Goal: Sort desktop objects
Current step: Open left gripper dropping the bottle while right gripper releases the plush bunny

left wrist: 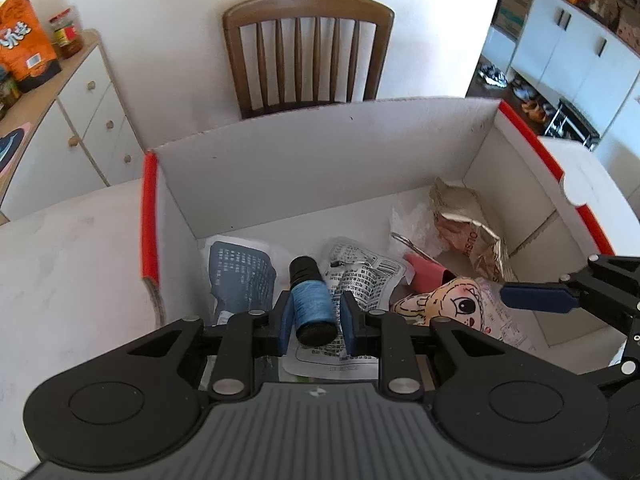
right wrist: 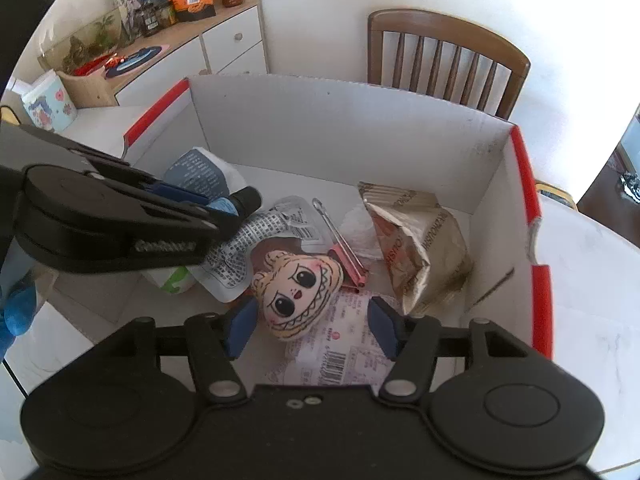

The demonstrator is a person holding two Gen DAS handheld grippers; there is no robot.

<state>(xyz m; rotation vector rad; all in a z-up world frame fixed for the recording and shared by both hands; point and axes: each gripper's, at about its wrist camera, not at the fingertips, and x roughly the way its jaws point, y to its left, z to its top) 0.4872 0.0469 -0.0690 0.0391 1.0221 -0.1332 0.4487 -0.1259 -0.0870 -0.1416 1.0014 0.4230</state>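
Spool: small blue thread spool with black ends (left wrist: 313, 305) sits between the blue pads of your left gripper (left wrist: 316, 318), lying lengthwise over the open white cardboard box with red-edged flaps (left wrist: 280, 152).
Left tongs: narrowed onto the spool; the pads look to press both its sides, though the left wrist view cannot fully confirm contact on the right pad.
Right tongs: your right gripper (right wrist: 310, 328) stands wide, holding nothing, its pads on either side of the cream plush doll face with big black eyes (right wrist: 298, 292) inside the box.
Height: from the right wrist view the spool appears above the box floor, near the box's left wall; how far above is hard to judge.
Below the spool: white printed sachets (left wrist: 360, 276) and a grey-blue printed sachet (left wrist: 242, 270) lie on the box floor there.
Elsewhere in the box: crumpled gold foil bag (right wrist: 416, 240) toward the right wall, a pink metal binder clip (right wrist: 348, 256) near the middle.
Step in hand: placing the spool in the box, as I read it.
How to do it well: lower your left gripper until the spool is just over the sachets, keep it level, then open slowly; a round spool will likely roll, so release it low.
Watch: keep your right gripper apart from your left as you descend.
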